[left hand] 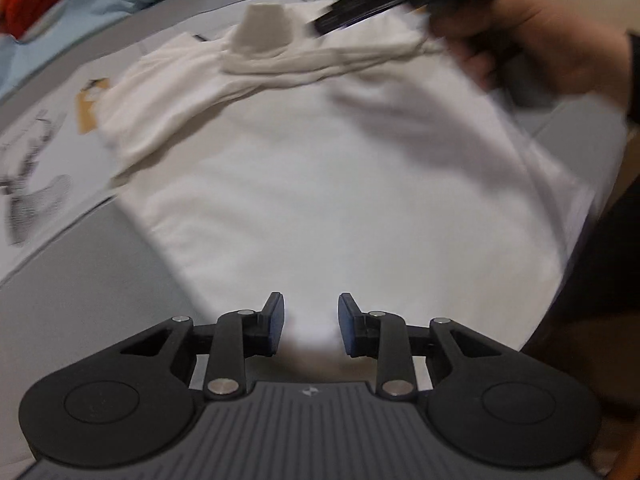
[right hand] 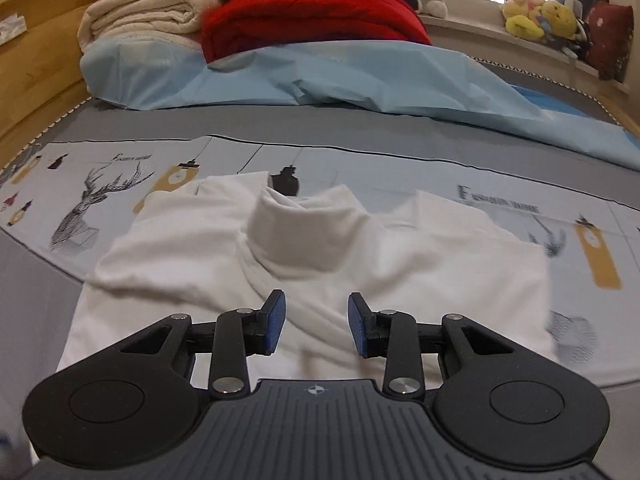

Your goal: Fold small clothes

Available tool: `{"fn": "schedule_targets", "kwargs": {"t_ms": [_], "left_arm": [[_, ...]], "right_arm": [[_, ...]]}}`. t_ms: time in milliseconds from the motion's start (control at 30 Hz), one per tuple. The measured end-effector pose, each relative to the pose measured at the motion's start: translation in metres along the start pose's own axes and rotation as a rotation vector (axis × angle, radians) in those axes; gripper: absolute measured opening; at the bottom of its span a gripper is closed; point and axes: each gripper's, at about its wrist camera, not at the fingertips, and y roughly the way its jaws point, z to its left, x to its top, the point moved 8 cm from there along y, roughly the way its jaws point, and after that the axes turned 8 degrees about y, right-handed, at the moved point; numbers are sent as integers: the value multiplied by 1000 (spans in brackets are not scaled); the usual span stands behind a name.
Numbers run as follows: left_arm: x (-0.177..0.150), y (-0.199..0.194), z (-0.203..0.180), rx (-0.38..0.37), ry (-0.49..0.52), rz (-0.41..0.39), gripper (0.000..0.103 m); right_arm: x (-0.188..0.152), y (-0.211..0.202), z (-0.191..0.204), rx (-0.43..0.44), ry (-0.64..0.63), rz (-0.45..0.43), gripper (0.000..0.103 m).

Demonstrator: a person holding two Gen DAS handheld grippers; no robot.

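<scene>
A white turtleneck top (left hand: 320, 168) lies flat on the bed, sleeves folded across the chest below the collar (left hand: 264, 28). My left gripper (left hand: 311, 322) is open and empty, low over the top's hem. In the right wrist view the same top (right hand: 200, 256) fills the middle, its collar (right hand: 296, 232) standing up. My right gripper (right hand: 317, 322) is open and empty just above the body of the top. In the left wrist view the right gripper (left hand: 316, 28) shows blurred at the far shoulder, held by a hand (left hand: 552, 52).
The top rests on a grey printed bed sheet (right hand: 100, 196) with deer drawings. A light blue cover (right hand: 360, 84) lies bunched behind it. A red blanket (right hand: 312, 16) and folded cream bedding (right hand: 144, 12) are stacked at the head. Plush toys (right hand: 536, 20) sit on the sill.
</scene>
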Motion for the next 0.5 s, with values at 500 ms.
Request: {"fn": "schedule_targets", "kwargs": {"t_ms": [500], "left_arm": [[-72, 19, -37, -20, 352, 311, 26]], "right_arm": [[-5, 68, 21, -23, -124, 41, 45]]}}
